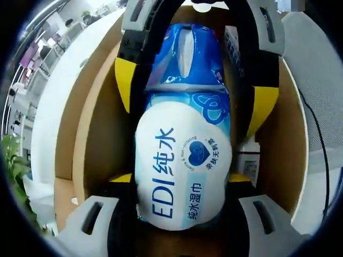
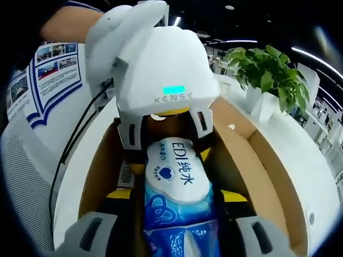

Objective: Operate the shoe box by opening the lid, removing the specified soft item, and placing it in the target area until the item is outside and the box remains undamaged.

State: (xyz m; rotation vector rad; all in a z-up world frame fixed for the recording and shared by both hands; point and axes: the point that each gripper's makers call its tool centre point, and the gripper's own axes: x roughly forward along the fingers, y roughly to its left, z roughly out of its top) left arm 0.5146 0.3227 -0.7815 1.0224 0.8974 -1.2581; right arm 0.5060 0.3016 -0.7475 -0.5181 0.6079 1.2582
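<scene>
A soft blue and white pack of wet wipes (image 1: 185, 160) printed "EDI" lies lengthwise inside an open brown cardboard shoe box (image 1: 99, 134). My left gripper (image 1: 182, 182) is shut on the white end of the pack. The right gripper (image 1: 193, 91) reaches in from the top and clamps the blue end with its yellow-padded jaws. In the right gripper view the pack (image 2: 174, 187) runs between my right gripper (image 2: 176, 195) at the bottom and the white-housed left gripper (image 2: 169, 142) beyond it. The box walls (image 2: 257, 160) rise on both sides.
The box sits on a white table (image 1: 59, 91). A small white labelled item (image 1: 249, 160) stands against the box's inner wall. A potted green plant (image 2: 268, 69) stands past the box, a printed sheet (image 2: 53, 69) lies to the left, and a black cable (image 2: 69, 155) trails alongside.
</scene>
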